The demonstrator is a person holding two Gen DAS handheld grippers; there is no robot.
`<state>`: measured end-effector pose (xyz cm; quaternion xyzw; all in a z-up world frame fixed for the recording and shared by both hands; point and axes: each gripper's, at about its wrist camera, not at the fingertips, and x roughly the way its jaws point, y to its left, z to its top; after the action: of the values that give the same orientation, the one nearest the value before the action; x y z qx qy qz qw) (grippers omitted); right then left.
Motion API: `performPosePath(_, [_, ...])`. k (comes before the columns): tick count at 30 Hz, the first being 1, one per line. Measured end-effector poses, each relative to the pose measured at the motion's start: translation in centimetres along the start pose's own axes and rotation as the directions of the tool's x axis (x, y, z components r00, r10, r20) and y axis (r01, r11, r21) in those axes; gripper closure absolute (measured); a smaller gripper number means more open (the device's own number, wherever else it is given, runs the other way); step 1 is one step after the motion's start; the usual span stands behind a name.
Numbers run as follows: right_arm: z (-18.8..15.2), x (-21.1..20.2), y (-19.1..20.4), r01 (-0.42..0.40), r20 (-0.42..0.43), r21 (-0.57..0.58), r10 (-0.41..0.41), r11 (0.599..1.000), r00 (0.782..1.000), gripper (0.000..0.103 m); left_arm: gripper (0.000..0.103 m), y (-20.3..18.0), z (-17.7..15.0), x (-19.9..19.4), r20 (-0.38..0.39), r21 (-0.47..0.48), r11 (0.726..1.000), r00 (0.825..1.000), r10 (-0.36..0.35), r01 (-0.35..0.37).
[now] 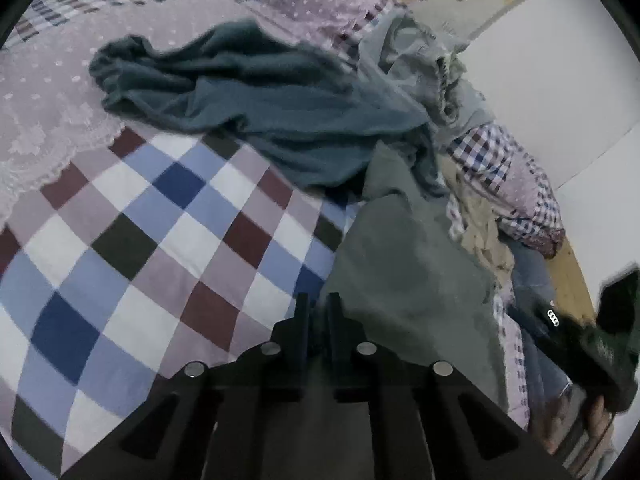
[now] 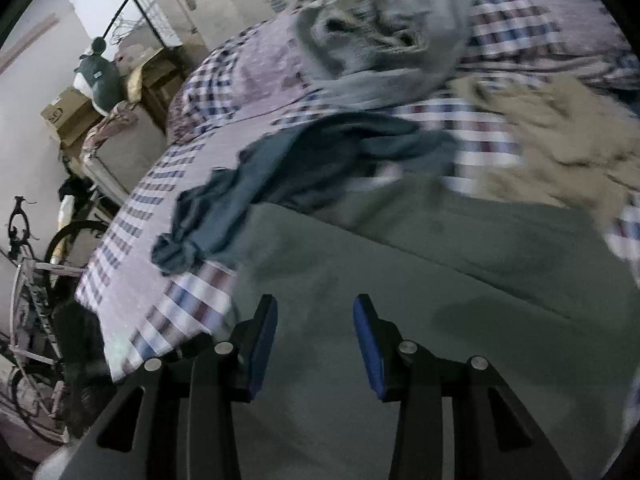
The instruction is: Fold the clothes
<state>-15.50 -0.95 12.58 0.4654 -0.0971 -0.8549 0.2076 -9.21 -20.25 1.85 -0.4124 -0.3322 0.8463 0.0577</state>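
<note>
A grey-green garment (image 1: 408, 272) lies spread over the checked bedspread (image 1: 140, 240). In the left wrist view my left gripper (image 1: 318, 308) is at its left edge, fingers nearly together with the cloth's edge running between them. In the right wrist view my right gripper (image 2: 316, 336) hovers open above the same garment (image 2: 400, 280), and nothing sits between its blue pads (image 2: 264, 340). A crumpled teal garment (image 1: 280, 100) lies just beyond, also visible in the right wrist view (image 2: 320, 152).
A light grey garment (image 2: 380, 40) and a beige one (image 2: 560, 128) lie further back on the bed. The other gripper's black body (image 1: 560, 328) and a hand (image 1: 596, 412) show at lower right. A bicycle (image 2: 36, 272) and cardboard boxes (image 2: 68, 116) stand beside the bed.
</note>
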Motion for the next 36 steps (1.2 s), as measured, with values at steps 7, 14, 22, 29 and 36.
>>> performPosePath(7, [4.3,6.3,-0.5,0.168,-0.023,0.010,-0.168,0.986,0.986,0.061,0.098,0.4,-1.3,-0.9,-0.008,-0.031,0.999,0.999,0.034,-0.035])
performPosePath(14, [8.5,5.0,-10.0,0.213,-0.042,0.310,-0.211,0.926,0.977,0.059,0.097,1.1,-1.2,-0.7,-0.047,-0.035,0.999,0.999,0.018,-0.019])
performPosePath(22, [11.6,7.9,-8.8,0.277,-0.106,0.057,-0.271,0.959,0.957,0.059,0.097,0.8,-1.1,-0.3,-0.046,-0.031,0.998,0.998,0.045,-0.047])
performPosePath(29, [11.7,8.1,-9.0,0.151,-0.135,-0.126,-0.168,0.981,0.977,0.059,0.097,0.9,-0.7,-0.2,-0.051,-0.027,0.998,0.998,0.049,-0.050])
performPosePath(36, [10.4,11.1,-7.9,0.152,-0.208,-0.300,-0.220,0.942,0.953,0.059,0.099,1.2,-0.4,0.0,-0.029,-0.029,0.995,0.995,0.100,-0.101])
